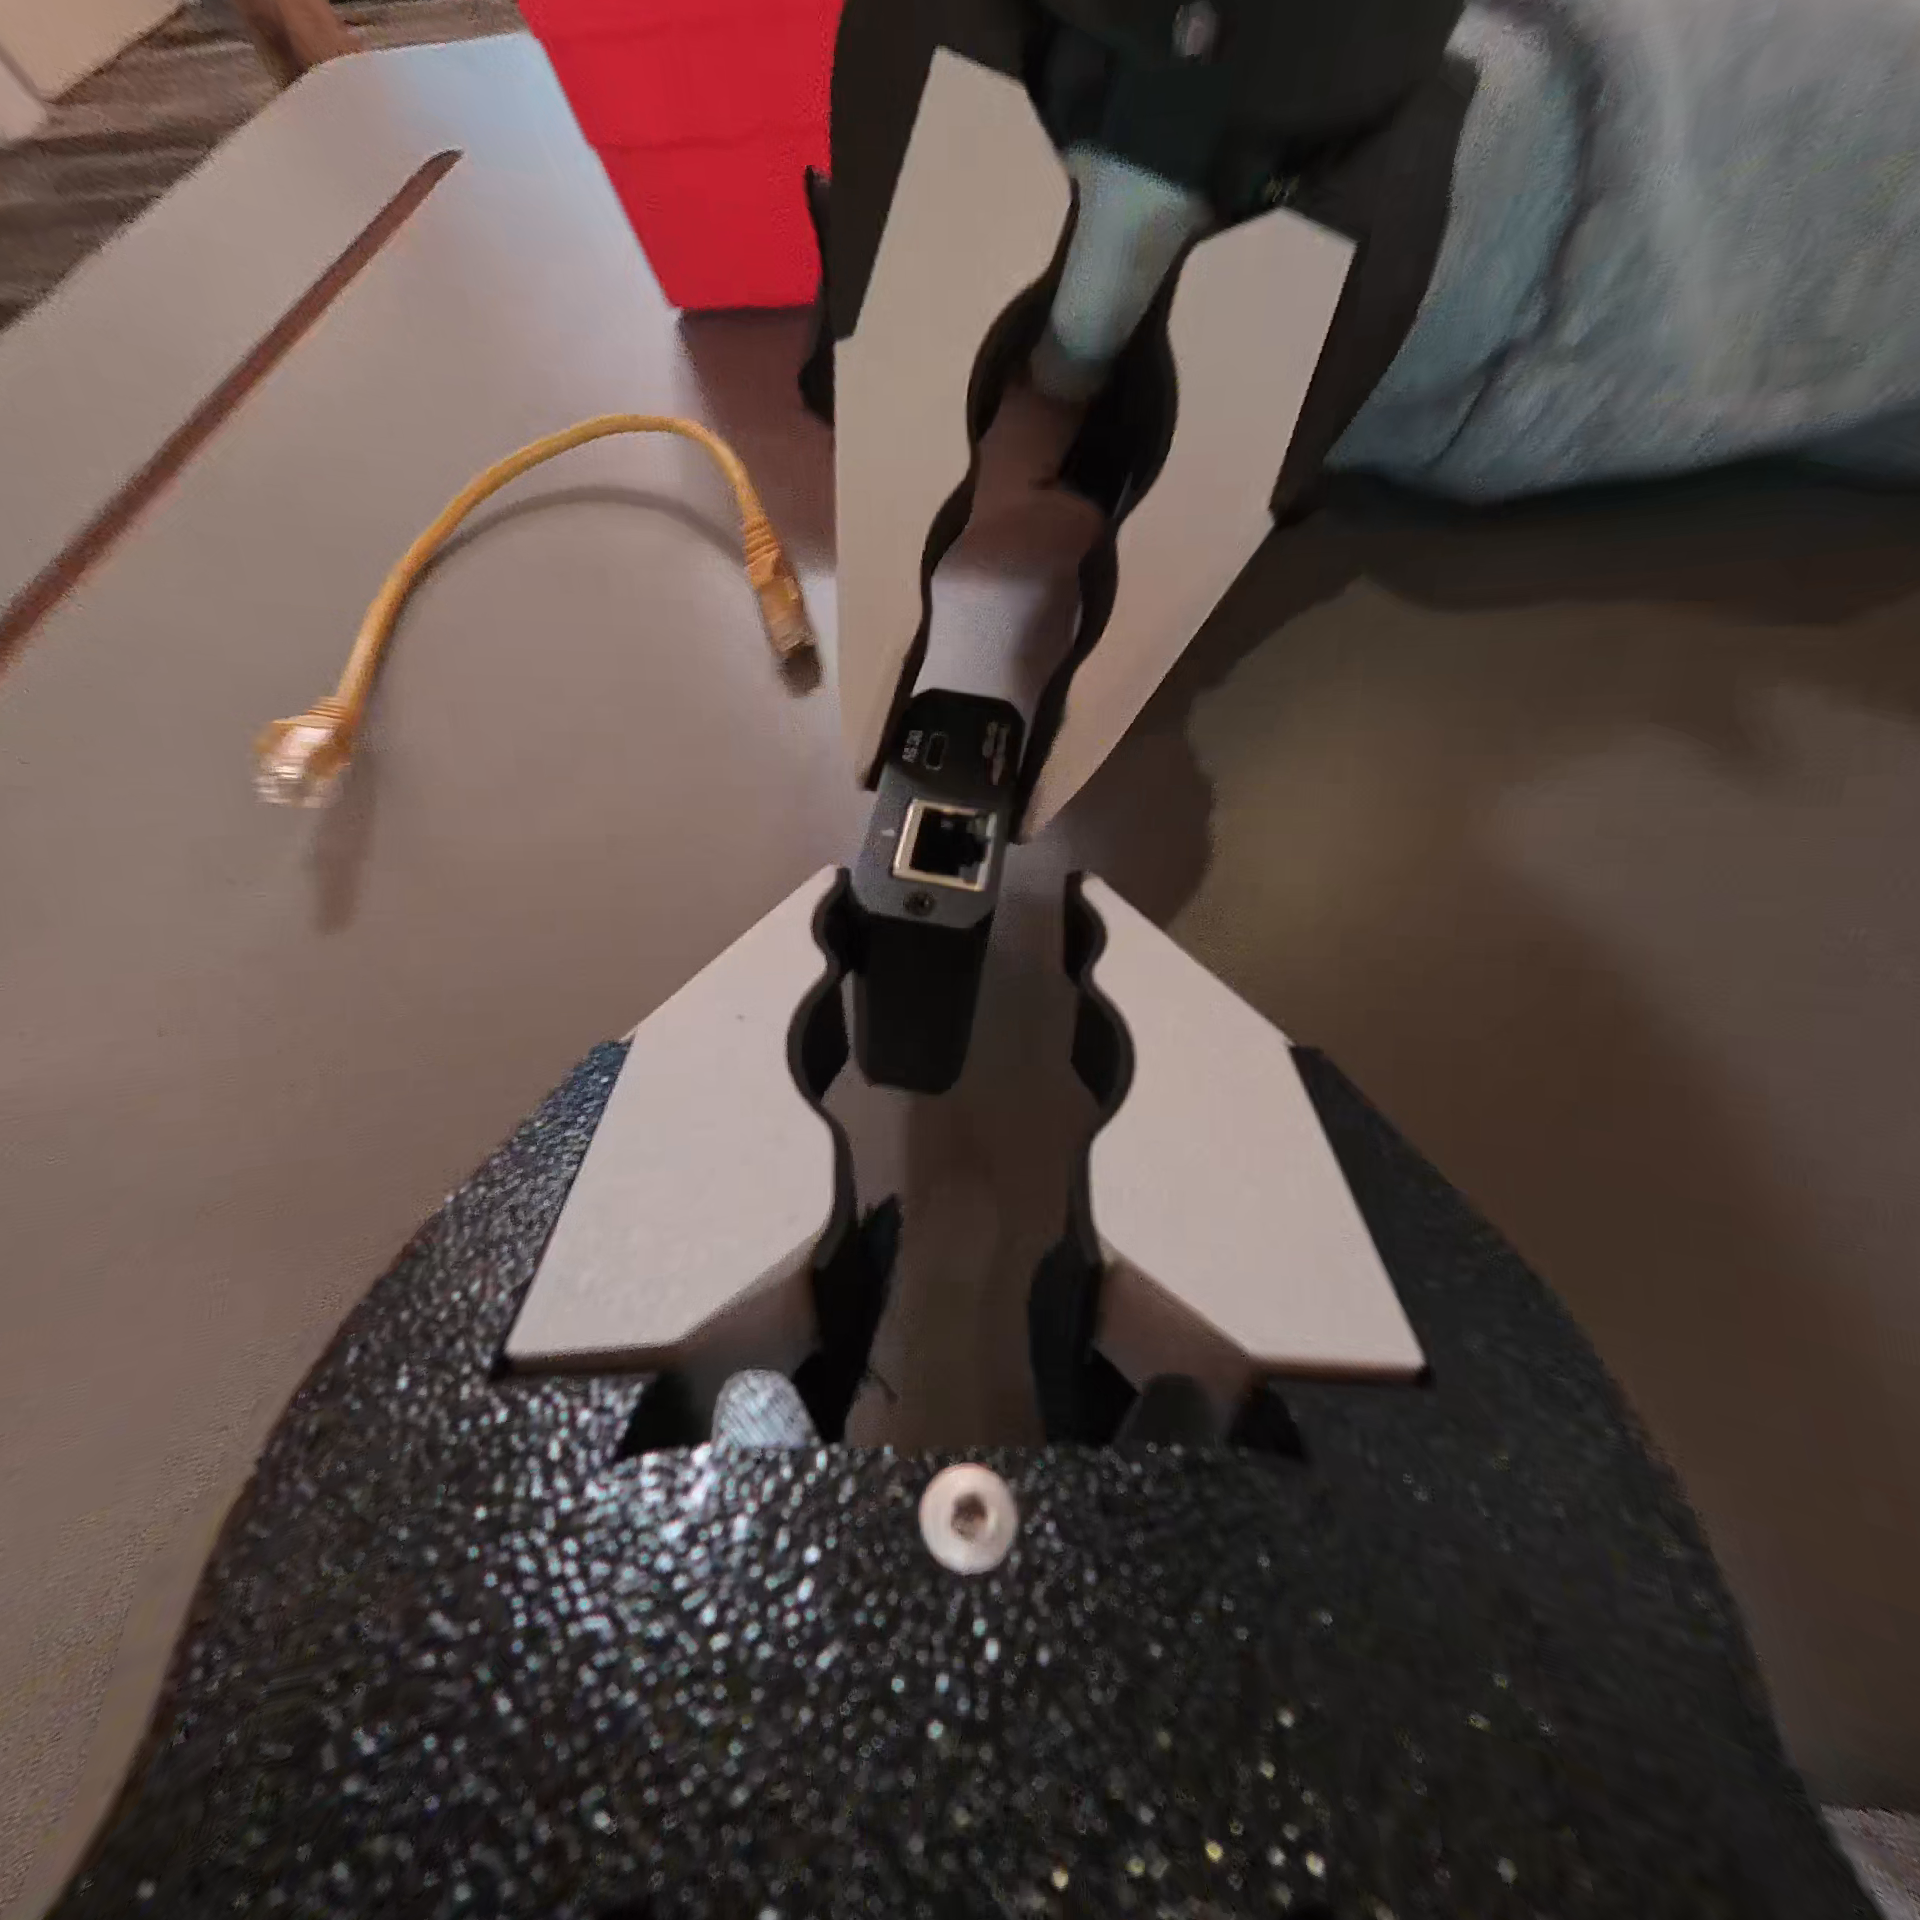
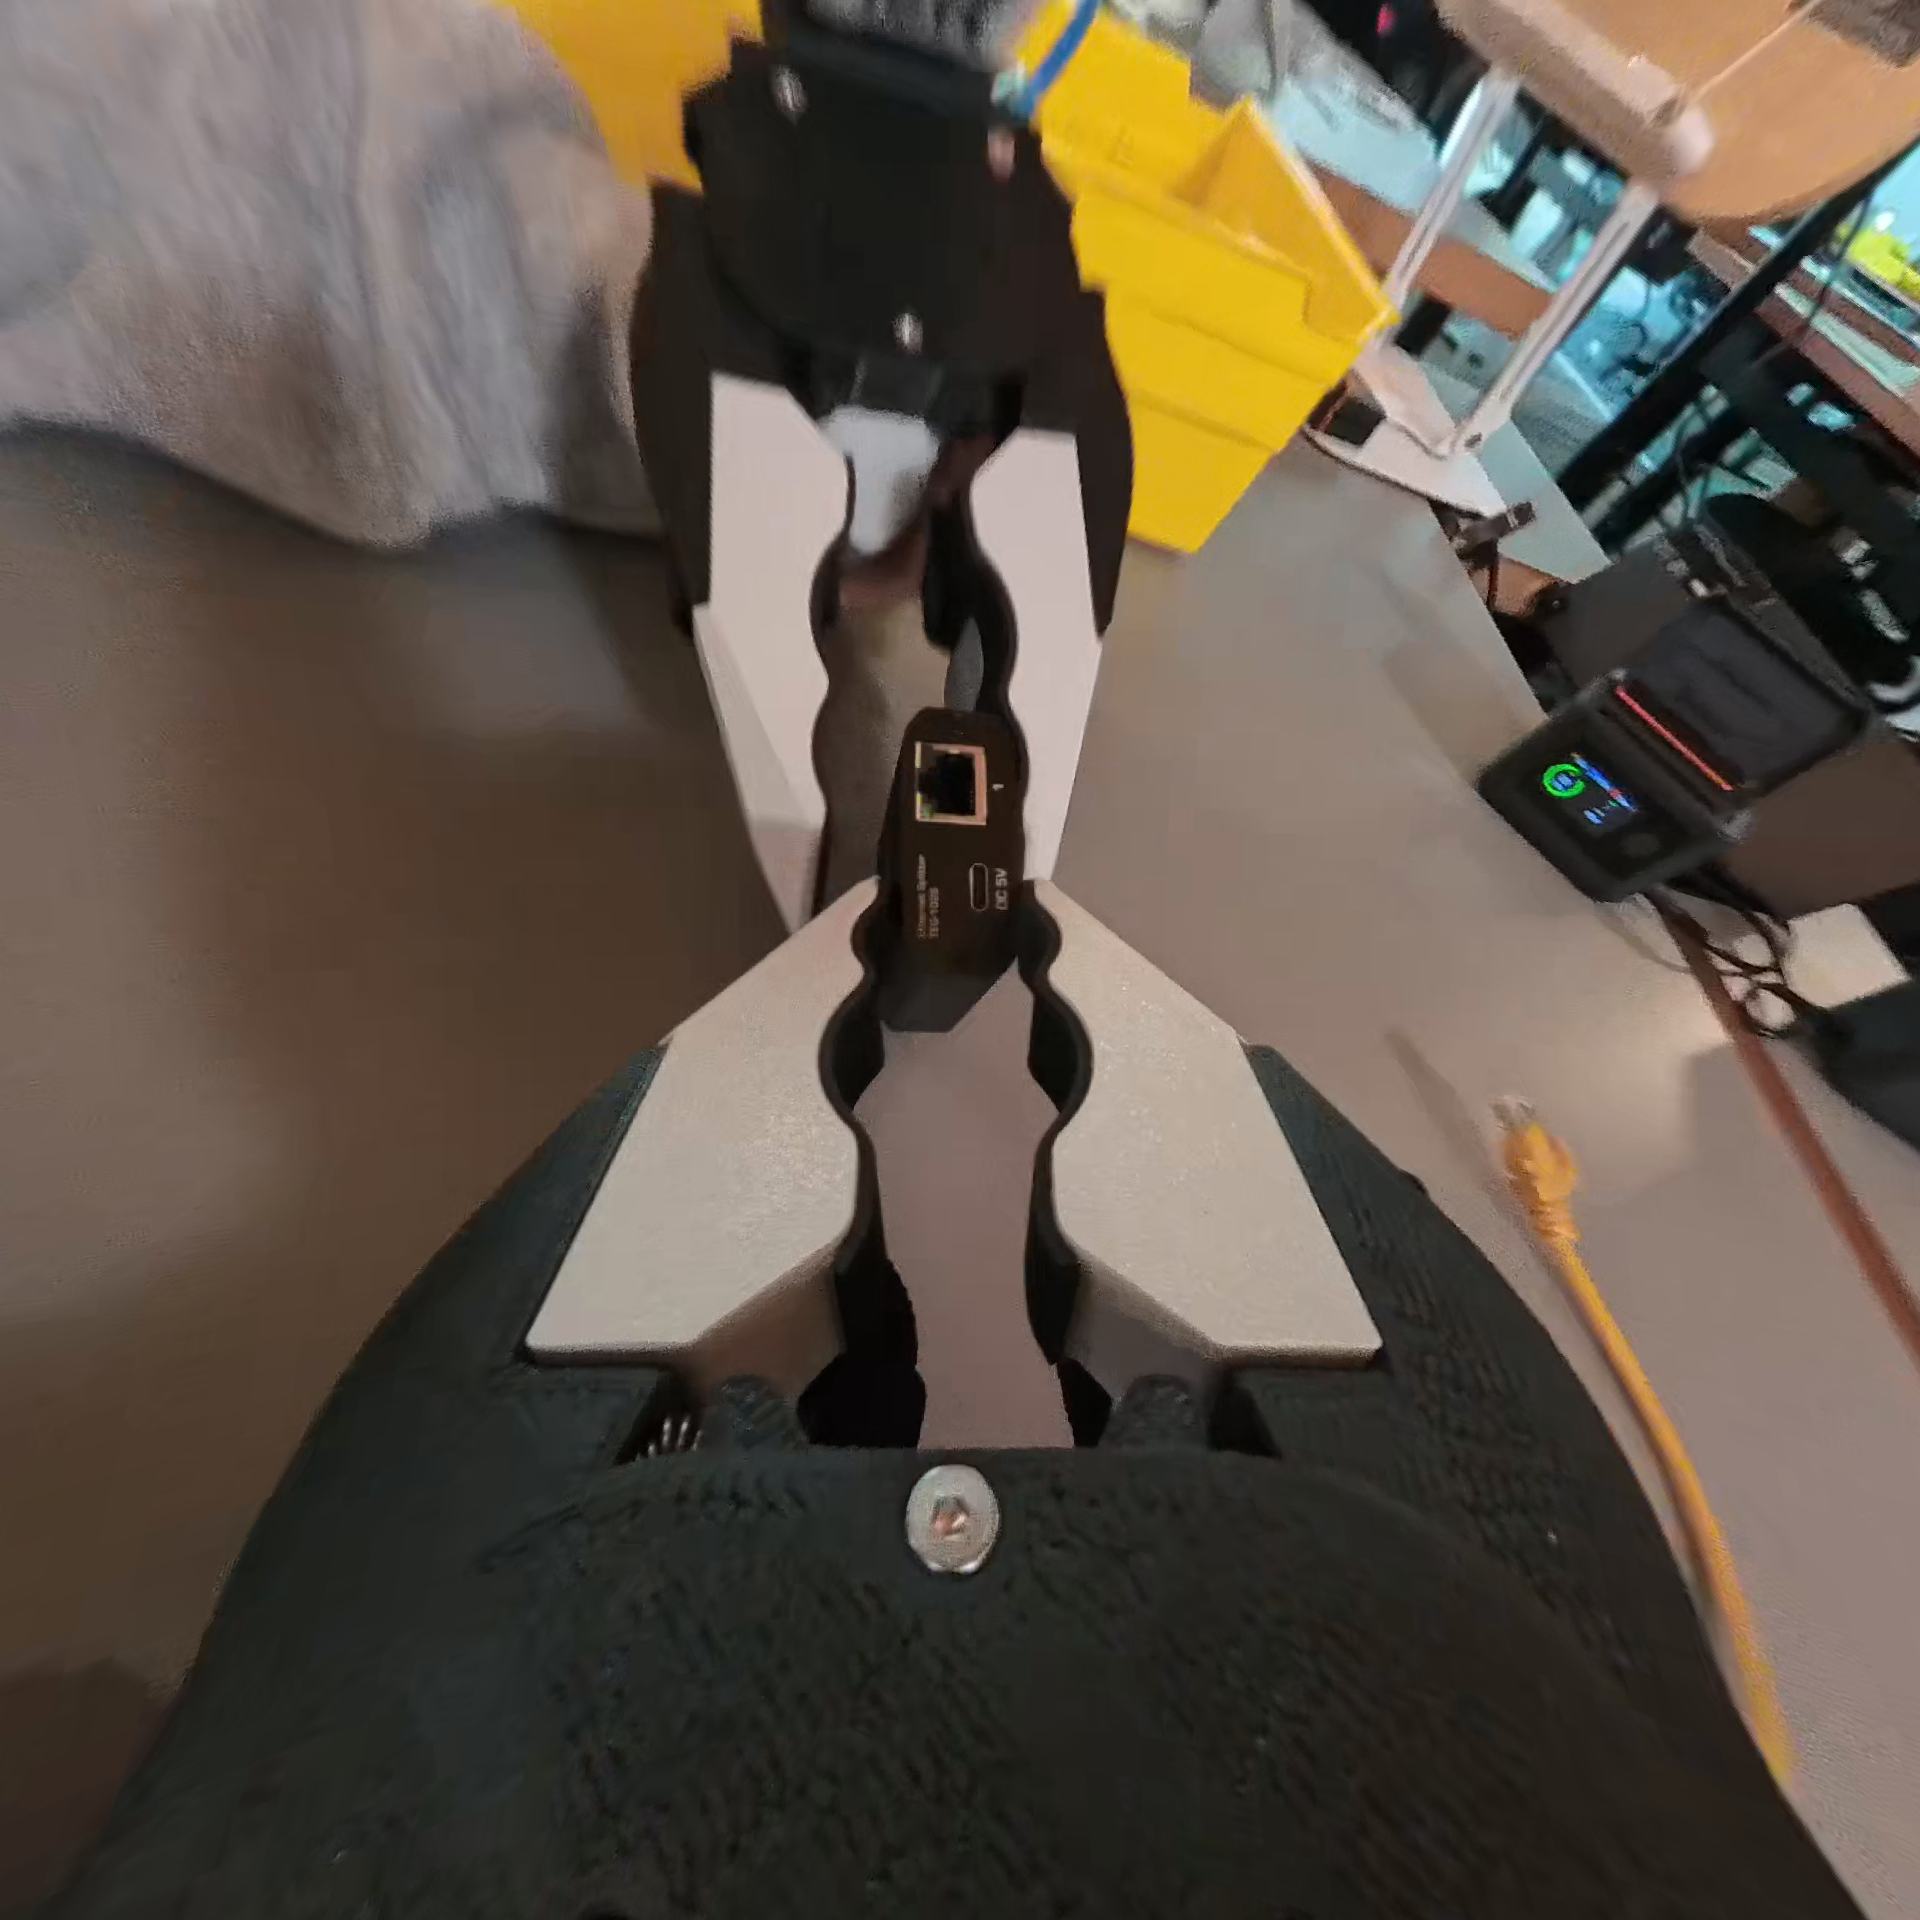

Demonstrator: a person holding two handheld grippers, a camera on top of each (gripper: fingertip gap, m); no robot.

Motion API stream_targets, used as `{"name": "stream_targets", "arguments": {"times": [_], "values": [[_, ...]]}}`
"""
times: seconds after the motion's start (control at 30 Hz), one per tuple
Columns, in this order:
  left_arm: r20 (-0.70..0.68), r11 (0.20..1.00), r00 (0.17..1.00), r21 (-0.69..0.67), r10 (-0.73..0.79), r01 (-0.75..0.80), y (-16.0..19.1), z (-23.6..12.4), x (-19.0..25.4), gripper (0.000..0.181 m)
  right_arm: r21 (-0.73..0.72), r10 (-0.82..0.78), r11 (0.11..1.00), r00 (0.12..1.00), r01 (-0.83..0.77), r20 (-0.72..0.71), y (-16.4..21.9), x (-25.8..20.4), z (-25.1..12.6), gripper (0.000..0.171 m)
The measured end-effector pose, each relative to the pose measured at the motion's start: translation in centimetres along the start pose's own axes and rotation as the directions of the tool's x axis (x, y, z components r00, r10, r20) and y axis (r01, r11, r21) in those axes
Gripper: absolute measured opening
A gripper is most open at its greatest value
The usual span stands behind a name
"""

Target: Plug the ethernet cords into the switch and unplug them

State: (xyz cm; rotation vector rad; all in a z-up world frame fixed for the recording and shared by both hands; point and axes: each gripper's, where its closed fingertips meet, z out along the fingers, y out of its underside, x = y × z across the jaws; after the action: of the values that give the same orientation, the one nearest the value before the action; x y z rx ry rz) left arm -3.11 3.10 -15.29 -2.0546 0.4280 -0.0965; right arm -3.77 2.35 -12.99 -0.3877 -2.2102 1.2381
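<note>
Gripping: the right gripper pinches the near end of the small black switch between its fingertips, both pale fingers touching the switch's sides.
Left gripper: the left gripper is spread around the other end of the switch; its left finger lies against the switch's side, while its right finger stands apart from it with a gap of counter showing between.
Facing: the two grippers point at each other along one line, with the switch between them.
Switch: a narrow black box held lengthwise, one open ethernet port facing up on its top face, a small oval socket just beside that port.
Ports: nothing is plugged into the visible port in either view.
Ethernet cord: a short yellow cord lies curved on the counter, well apart from the switch, both clear plugs free.
Same cord, right wrist view: it runs along the counter to the right of the right gripper.
Behind, left wrist view: a red bin and a pale blue fuzzy cloth.
Behind, right wrist view: a yellow bin, a grey cloth, and a small black device with a lit screen at the counter's edge.
Sharpness: both views are blurred toward the edges.
</note>
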Motion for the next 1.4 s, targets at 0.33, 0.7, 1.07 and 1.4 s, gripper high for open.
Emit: {"name": "stream_targets", "arguments": {"times": [0.33,0.7,1.07,1.4], "values": [[-0.055,0.975,0.988,0.163,-0.146,0.153,-1.5,-1.2,-0.9,0.022,0.345,0.265,0.907,0.964,-0.241,-0.024,-3.1,3.4,-2.7,0.03],[0.651,0.972,0.726,-0.2,0.223,-0.12,2.2,-2.4,-12.9,0.022,-0.087,0.182,0.96,0.83,-0.266,-0.527,6.8,14.2,-2.2,0.039],[0.611,0.99,0.78,-0.102,0.137,-0.094,1.8,-2.1,-13.0,0.022,-0.294,0.252,0.884,0.901,-0.363,-0.353,10.4,16.5,2.1,0.061],[0.634,0.995,0.768,-0.066,0.096,-0.07,1.7,-2.7,-13.5,0.022,-0.399,0.205,0.859,0.93,-0.32,-0.304,8.9,17.7,1.8,0.051]]}}
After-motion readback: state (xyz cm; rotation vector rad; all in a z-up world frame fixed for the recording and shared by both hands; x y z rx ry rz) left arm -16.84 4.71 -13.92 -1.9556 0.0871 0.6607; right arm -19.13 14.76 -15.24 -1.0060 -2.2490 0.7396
